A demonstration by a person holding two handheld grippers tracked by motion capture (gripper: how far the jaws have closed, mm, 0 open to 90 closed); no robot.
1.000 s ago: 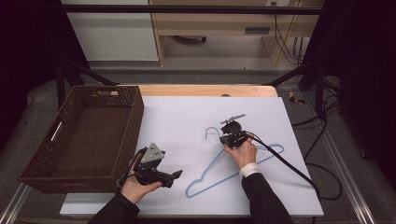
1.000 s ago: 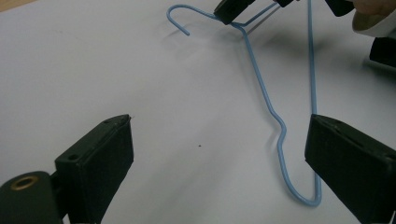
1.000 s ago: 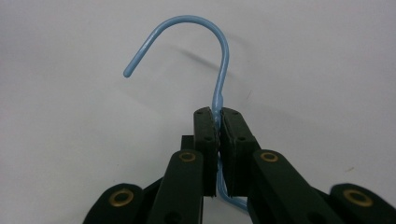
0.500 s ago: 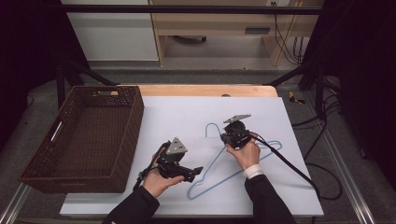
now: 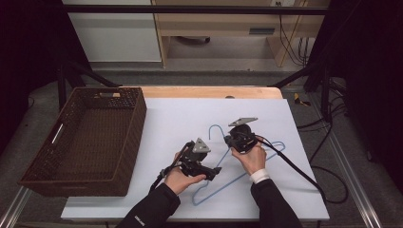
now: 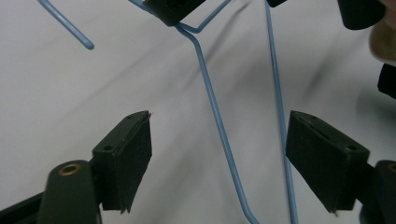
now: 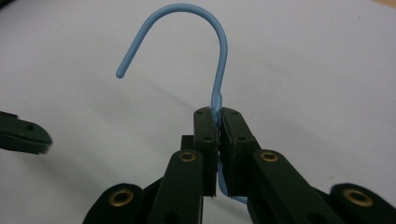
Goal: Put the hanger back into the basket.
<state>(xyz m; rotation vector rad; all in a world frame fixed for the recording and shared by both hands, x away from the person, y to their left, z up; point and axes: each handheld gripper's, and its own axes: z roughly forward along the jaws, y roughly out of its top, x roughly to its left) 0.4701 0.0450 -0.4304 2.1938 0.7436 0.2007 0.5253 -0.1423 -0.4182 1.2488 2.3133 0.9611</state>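
Observation:
A blue wire hanger (image 5: pixel 228 183) lies on the white table top (image 5: pixel 180 114), its hook (image 5: pixel 216 127) pointing away from me. My right gripper (image 5: pixel 229 140) is shut on the hanger's neck (image 7: pixel 217 103) just below the hook (image 7: pixel 205 11). My left gripper (image 5: pixel 215 170) is open at the hanger's left shoulder. In the left gripper view the jaws (image 6: pixel 219 121) stand wide apart, and two blue hanger wires (image 6: pixel 214 112) run between the pads (image 6: pixel 133 149) without touching them.
A dark wicker basket (image 5: pixel 135 123) stands at the table's left side. The right gripper's black cable (image 5: pixel 297 168) trails off over the table's right edge. A wooden strip (image 5: pixel 204 92) borders the far edge, with shelving and cables on the floor beyond.
My left gripper has moved right from the table's front to the hanger, and its open jaws now straddle the wires. The right gripper has kept its hold on the neck and shifted the hanger slightly.

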